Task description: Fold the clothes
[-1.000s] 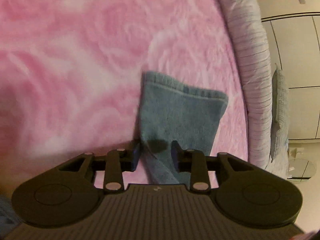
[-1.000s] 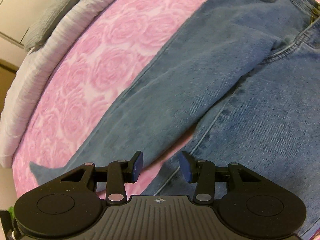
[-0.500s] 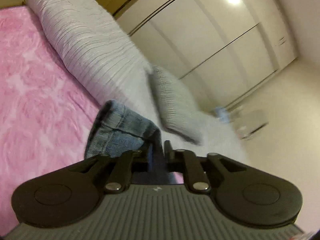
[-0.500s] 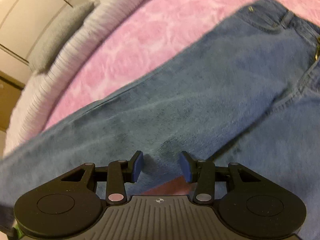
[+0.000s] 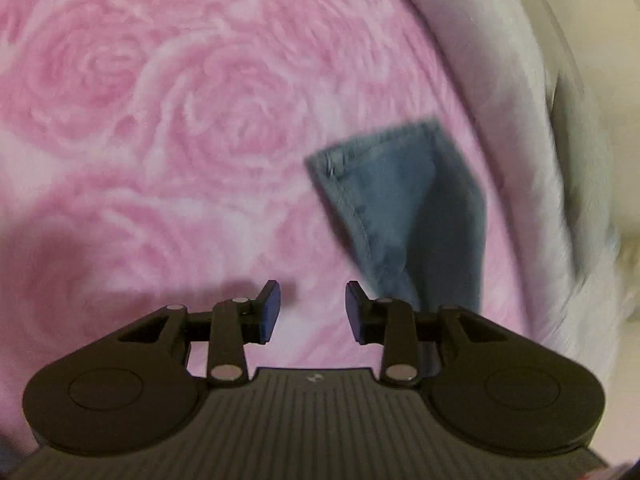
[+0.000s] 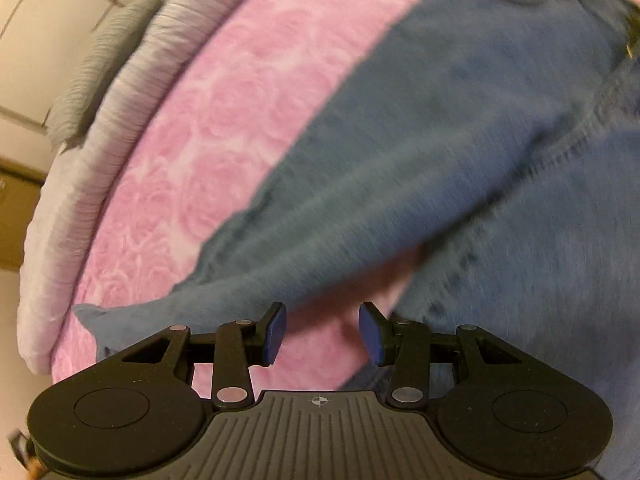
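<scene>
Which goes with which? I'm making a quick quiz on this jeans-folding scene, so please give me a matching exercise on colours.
Things:
1. jeans
2. bedspread
3. folded quilt
4. pads on the left gripper jaws

Colours:
A. pink with roses
B. dark blue
C. pale grey
D. faded blue

Pairs: 1-D, 2-A, 3-C, 4-B

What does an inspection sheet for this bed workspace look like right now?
Surface: pink rose-patterned blanket, edged by a grey ribbed bolster.
Job's things: blue jeans spread flat; one leg cuff lying loose.
Clutter: nothing seen.
Grippers: left tool jaws opening, nothing between them; right tool open, empty, above the jeans.
Cables: nothing seen.
Surroundings: grey pillow, pale wardrobe doors.
</scene>
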`<state>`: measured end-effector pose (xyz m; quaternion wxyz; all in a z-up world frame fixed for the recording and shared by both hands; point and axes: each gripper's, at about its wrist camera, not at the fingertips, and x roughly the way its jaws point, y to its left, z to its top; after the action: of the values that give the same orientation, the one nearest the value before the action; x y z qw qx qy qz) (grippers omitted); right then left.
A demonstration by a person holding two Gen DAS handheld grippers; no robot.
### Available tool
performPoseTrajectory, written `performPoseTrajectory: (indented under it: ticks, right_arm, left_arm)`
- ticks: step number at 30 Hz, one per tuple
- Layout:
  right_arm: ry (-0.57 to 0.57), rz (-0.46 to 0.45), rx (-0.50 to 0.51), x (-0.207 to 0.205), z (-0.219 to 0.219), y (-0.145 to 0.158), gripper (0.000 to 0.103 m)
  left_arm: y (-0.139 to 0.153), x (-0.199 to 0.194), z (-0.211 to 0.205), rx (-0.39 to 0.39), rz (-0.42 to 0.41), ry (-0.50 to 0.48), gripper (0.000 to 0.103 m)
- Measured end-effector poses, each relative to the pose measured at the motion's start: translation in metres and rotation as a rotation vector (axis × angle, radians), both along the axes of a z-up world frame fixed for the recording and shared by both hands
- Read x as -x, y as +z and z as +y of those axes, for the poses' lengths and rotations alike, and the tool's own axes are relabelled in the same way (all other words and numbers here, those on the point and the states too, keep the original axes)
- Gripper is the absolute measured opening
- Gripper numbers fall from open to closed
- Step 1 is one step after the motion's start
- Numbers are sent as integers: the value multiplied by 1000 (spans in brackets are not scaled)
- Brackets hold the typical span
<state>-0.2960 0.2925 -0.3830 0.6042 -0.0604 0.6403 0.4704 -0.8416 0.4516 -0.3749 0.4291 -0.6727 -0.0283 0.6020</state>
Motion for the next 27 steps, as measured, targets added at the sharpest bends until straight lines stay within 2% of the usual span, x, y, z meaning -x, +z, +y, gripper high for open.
performPoseTrajectory:
  ticks: [2, 3, 8, 9, 11, 12, 14, 18, 20, 21, 22, 23, 25, 26, 27]
  right_arm:
    - [-5, 4, 10, 1, 0, -4, 44]
    - [-2, 0, 14, 2, 2, -5, 44]
    - [-1, -23, 19, 5, 10, -7, 44]
    - [0, -26, 19, 7, 12, -7, 44]
    - [4, -33, 21, 9, 15, -8, 44]
    - [7, -37, 21, 11, 16, -9, 44]
    - [9, -44, 19, 12, 17, -8, 44]
    - [4, -52, -8, 13, 19, -3, 44]
    - [7, -59, -22, 13, 21, 1, 44]
    - [9, -60, -23, 14, 22, 1, 44]
    - [10, -61, -21, 15, 23, 1, 44]
    - [14, -64, -4, 17, 23, 1, 44]
    - [23, -69, 40, 23, 22, -2, 44]
    - [29, -63, 62, 26, 20, -4, 44]
    - [38, -56, 80, 28, 16, -5, 44]
  left_arm:
    - [-5, 2, 8, -70, -22, 59, 37]
    - [-9, 2, 15, -80, -32, 76, 41]
    - [-37, 0, 40, -63, -90, 124, 40]
    - [-40, -1, 44, -71, -91, 122, 38]
    - [-38, -1, 47, -109, -75, 88, 8]
    - [-32, 1, 48, -116, -51, 55, 1]
    - [-7, 4, 43, -188, 3, -5, 0]
    - [77, 26, 19, -360, 107, -170, 0]
    - [111, 36, 2, -414, 201, -280, 0]
    - [119, 38, -6, -405, 272, -348, 1]
    - [117, 38, -11, -361, 335, -408, 2]
    - [104, 38, -17, -286, 391, -466, 2]
    - [60, 42, -32, -95, 441, -542, 8]
    - [34, 46, -41, 8, 436, -545, 12]
    - [13, 48, -51, 80, 433, -534, 15]
